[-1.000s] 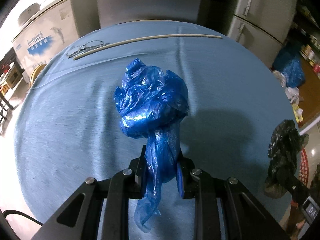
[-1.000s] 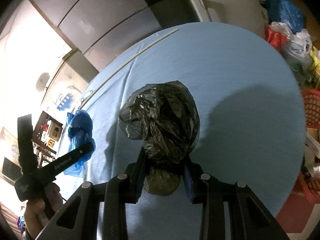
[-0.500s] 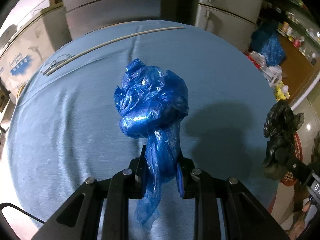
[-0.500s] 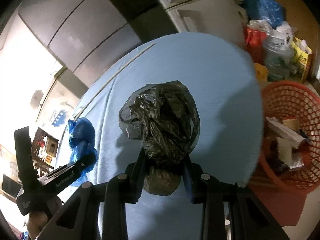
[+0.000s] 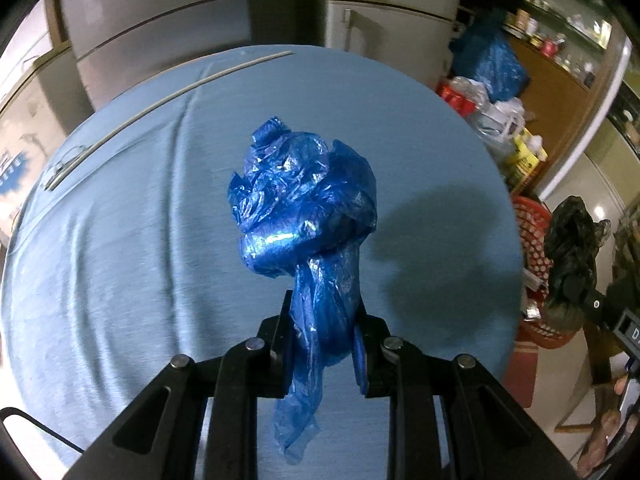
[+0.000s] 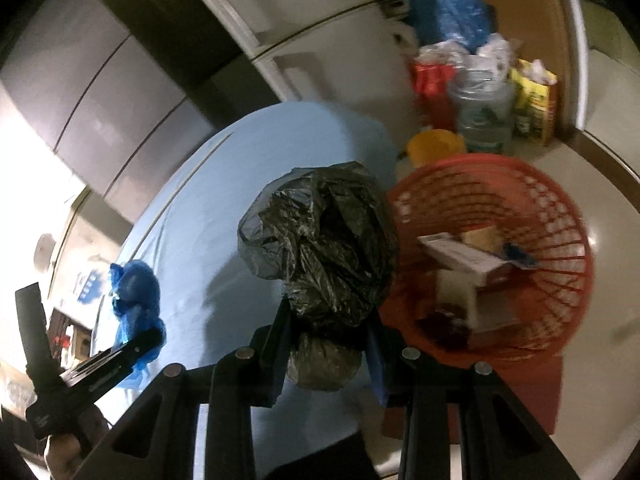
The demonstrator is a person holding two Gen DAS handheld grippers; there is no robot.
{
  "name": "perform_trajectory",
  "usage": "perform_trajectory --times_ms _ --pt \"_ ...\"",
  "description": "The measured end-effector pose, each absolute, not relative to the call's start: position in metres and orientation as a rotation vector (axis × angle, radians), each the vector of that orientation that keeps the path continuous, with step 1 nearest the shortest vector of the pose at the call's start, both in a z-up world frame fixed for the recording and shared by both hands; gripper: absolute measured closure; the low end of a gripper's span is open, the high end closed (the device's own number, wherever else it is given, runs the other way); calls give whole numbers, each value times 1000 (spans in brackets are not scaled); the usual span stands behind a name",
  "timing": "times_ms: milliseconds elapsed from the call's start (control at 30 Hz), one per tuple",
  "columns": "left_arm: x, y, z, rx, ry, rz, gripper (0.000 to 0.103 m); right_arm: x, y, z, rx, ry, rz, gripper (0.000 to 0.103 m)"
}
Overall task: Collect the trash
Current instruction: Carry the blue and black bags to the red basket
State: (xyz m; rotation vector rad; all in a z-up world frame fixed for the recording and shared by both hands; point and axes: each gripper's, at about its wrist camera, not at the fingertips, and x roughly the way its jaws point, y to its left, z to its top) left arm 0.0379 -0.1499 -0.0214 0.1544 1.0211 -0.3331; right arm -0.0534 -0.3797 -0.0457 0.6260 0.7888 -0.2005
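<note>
My left gripper (image 5: 320,336) is clamped on the twisted neck of a knotted blue plastic bag (image 5: 304,208), and the crumpled bulk of it stands up ahead of the fingers, above the round table (image 5: 120,240) with its light blue cloth, while a loose tail hangs down between the jaws. My right gripper (image 6: 326,344) is clenched on a wadded black plastic bag (image 6: 320,240), pinched at the waist so a lump bulges below the pads and the larger ball sits above them. That black bag is held right at the table's edge, just beside the red mesh basket (image 6: 560,216) on the floor, which already has a white carton (image 6: 464,260) and other scraps in it. A thin pale rod (image 5: 168,94) lies across the far side of the cloth. Beyond the basket I see a heap of bags and jugs (image 6: 472,80) against the wall.
</note>
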Motion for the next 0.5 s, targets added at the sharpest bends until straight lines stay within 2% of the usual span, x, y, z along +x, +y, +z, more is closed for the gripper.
perform_trajectory --times_ms 500 --pt "10 -237 -13 266 984 -522 79 -89 -468 -52 660 776 -383 67"
